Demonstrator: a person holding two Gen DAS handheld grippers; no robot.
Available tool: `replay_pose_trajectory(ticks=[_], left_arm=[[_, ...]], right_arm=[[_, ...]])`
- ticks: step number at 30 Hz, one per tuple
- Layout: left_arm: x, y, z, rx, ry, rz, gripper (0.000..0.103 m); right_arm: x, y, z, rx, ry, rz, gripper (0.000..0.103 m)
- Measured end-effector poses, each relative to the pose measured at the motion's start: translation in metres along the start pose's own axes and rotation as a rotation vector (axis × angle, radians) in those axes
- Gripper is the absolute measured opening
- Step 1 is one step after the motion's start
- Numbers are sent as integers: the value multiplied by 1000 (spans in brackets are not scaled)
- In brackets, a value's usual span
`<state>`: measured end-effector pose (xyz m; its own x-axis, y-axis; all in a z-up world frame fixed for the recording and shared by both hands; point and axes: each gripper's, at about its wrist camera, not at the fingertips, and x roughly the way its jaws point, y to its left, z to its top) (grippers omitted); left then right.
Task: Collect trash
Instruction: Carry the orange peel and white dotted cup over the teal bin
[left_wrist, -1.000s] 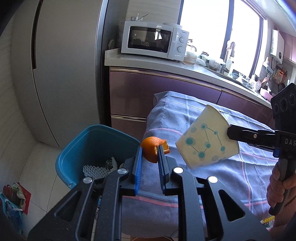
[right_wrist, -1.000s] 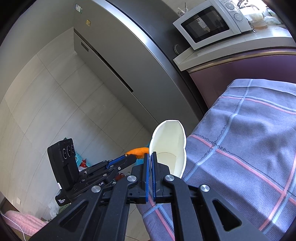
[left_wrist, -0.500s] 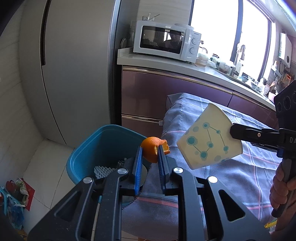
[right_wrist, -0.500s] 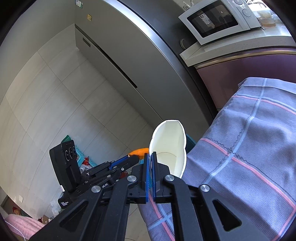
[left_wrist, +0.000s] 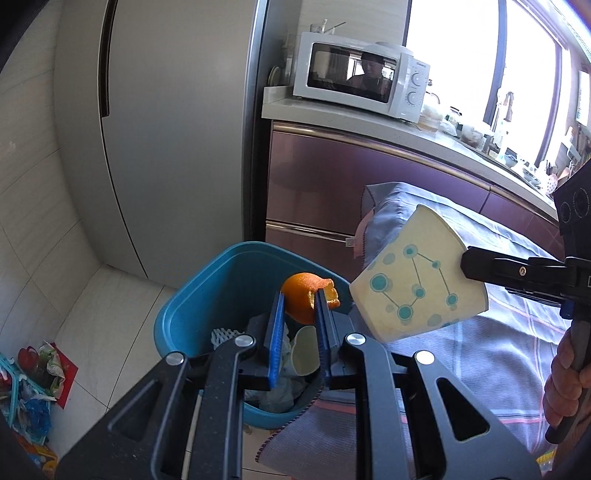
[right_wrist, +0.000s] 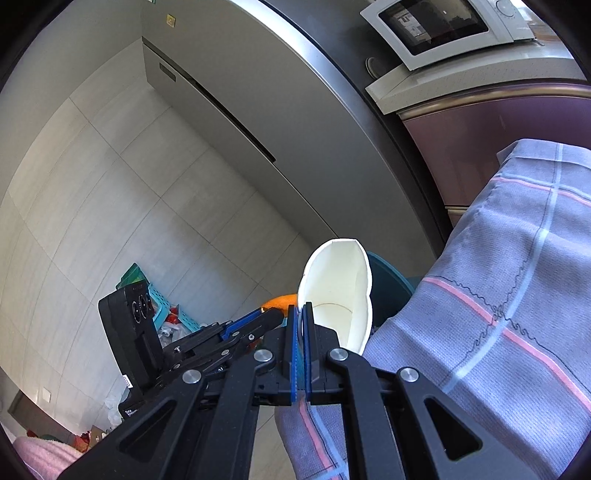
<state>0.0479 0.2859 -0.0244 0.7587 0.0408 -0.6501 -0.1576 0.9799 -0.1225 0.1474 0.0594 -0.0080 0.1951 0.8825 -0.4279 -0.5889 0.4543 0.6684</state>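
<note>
1. The left gripper (left_wrist: 300, 301), closed on an orange peel (left_wrist: 303, 297), holds it above the blue bin (left_wrist: 207, 291), ready to drop.
2. The right gripper (right_wrist: 303, 314) pinches a paper cup (right_wrist: 341, 291) by its wall, beside the bin, likely next.

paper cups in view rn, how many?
2. One dotted paper cup pinched at its rim by the right gripper; one plain cup lying inside the blue bin. More may be buried there.

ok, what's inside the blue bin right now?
In the blue bin: a paper cup, white foam netting and crumpled wrappers. The left gripper, holding orange peel, covers the rest.
</note>
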Motion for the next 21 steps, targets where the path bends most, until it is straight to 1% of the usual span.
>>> replay_pose_trajectory(ticks=[14,21], left_arm=[[30,16,-1,-30,39,49,17],[47,23,-2,-42,66,74,17]], right_arm=[[37,-4,-2,21,61,-23,2],[56,-6,-5,28,96,-51,2]])
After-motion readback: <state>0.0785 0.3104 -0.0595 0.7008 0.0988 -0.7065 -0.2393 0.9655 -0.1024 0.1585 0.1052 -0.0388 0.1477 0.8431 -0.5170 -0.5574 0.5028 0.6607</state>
